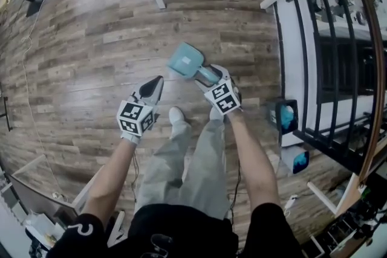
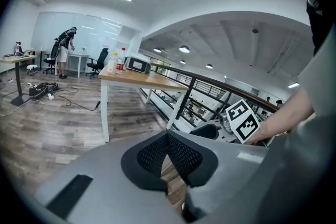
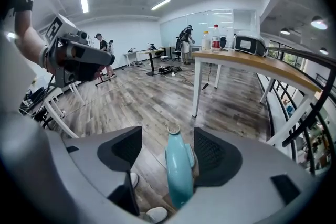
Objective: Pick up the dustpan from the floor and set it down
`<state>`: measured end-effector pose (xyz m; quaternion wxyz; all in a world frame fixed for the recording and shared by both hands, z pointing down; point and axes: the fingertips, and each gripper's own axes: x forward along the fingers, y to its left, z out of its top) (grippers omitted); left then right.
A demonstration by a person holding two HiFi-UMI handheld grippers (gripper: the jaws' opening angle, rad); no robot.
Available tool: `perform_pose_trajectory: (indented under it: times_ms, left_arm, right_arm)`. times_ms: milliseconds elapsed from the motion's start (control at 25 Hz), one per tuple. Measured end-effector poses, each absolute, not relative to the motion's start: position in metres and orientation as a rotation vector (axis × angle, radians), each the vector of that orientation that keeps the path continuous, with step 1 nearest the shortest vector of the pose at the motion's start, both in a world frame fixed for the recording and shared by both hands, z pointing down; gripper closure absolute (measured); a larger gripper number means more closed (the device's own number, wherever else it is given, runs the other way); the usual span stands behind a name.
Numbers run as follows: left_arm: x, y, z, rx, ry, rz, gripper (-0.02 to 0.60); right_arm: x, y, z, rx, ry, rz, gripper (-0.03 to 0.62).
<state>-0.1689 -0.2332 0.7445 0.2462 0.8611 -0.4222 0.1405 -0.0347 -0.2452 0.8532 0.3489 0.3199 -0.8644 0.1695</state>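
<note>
Leaning on one pad of the right gripper (image 3: 168, 150) (whose jaws stand wide apart, not gripping), the teal dustpan (image 3: 178, 176) hangs over the wood floor (image 1: 91, 39), just ahead of a shoe (image 1: 177, 116). The left gripper (image 2: 167, 157) has its jaws closed together on nothing.

- 2 grey hand-held tongs: left tongs (image 1: 156, 83), right tongs (image 1: 204, 74)
- 2 black-and-white marker cubes (image 1: 136, 118), one per tongs
- 1 light blue plastic dustpan (image 1: 185, 60)
- 1 wooden-topped counter on white legs (image 3: 239, 61)
- 2 clear bottles (image 3: 214, 38) on the counter
- 1 white boxy appliance (image 3: 250, 43) on the counter
- 2 white shoe tips (image 3: 156, 214)
- 2 distant standing people (image 3: 186, 42) in the right gripper view
- 2 blue-lit screens (image 1: 288, 118) by the railing
- 1 black metal railing (image 1: 314, 39)
- 1 black office chair (image 2: 97, 63)
</note>
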Motion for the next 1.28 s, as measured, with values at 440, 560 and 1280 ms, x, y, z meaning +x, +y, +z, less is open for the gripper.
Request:
perform_pose_trajectory:
  times_ms: [440, 560, 1280]
  left_arm:
    - [-0.164, -0.221, 0.768, 2.321, -1.169, 0.393, 0.584]
    - [-0.169, -0.221, 0.772, 2.308, -1.184, 0.391, 0.584]
    - [-0.185, -0.226, 0.785, 2.264, -1.22, 0.374, 0.584]
  right_arm:
    - [-0.034, -0.258, 0.928, 0.697, -2.049, 0.446, 0.31]
    - [-0.03, -0.265, 0.936, 0.696, -1.976, 0.427, 0.381]
    - [-0.025, -0.259, 0.942, 0.705, -1.942, 0.382, 0.516]
